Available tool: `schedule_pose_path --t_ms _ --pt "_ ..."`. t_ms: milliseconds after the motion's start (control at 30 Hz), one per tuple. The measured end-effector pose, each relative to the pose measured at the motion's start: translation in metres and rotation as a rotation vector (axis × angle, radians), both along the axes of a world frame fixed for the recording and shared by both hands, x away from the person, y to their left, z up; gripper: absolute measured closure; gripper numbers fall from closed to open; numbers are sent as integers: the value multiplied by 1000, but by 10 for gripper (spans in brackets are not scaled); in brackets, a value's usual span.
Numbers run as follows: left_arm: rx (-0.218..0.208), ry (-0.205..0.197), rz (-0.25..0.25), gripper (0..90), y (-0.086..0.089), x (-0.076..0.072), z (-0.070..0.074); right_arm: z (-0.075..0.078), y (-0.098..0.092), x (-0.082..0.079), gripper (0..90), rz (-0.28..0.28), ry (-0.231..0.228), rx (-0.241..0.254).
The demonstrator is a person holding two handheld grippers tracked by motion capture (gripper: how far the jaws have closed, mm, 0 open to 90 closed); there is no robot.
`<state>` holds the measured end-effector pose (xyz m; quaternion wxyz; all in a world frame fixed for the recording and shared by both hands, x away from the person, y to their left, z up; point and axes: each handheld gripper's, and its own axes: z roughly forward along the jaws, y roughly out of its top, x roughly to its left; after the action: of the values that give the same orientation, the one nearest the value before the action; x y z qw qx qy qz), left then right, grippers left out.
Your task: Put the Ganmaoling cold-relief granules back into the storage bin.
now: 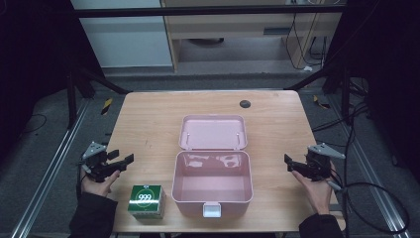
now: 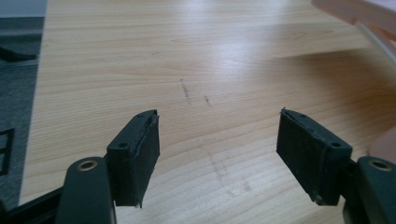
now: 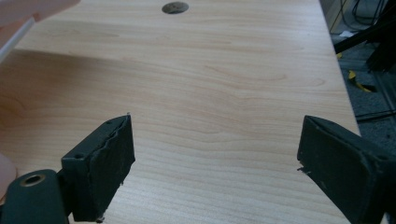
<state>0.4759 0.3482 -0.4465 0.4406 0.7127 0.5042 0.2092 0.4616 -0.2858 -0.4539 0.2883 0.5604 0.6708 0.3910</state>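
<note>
Wooden table holds an open pink box, empty; the green carton waits left of it. My left gripper and right gripper flank the box, jaws spread, holding nothing.

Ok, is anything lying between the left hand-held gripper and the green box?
No. In the high view, only bare wooden table separates the left hand-held gripper from the green box lying nearer the person.

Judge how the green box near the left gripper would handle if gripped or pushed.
The green box looks like printed cardboard, so probably light and crushable under a hard squeeze. Its flat faces suggest it would slide on the table rather than roll.
</note>
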Motion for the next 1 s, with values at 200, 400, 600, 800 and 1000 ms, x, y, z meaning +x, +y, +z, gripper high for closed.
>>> schedule_pose_path --t_ms 200,400,600,800,1000 --pt "16 -24 -111 291 -2 -3 13 5 -3 -3 111 -3 -13 2" --pt "69 -23 -198 264 -4 -6 22 5 -3 -4 110 2 -6 -9" --pt "148 -25 -277 248 -7 -10 34 5 -3 -4 111 7 2 0" --pt "188 -20 -342 226 -7 -13 45 4 -2 -3 109 11 -5 -21" --pt "233 -19 -405 206 -11 -18 59 4 -1 -5 104 30 -5 -24"
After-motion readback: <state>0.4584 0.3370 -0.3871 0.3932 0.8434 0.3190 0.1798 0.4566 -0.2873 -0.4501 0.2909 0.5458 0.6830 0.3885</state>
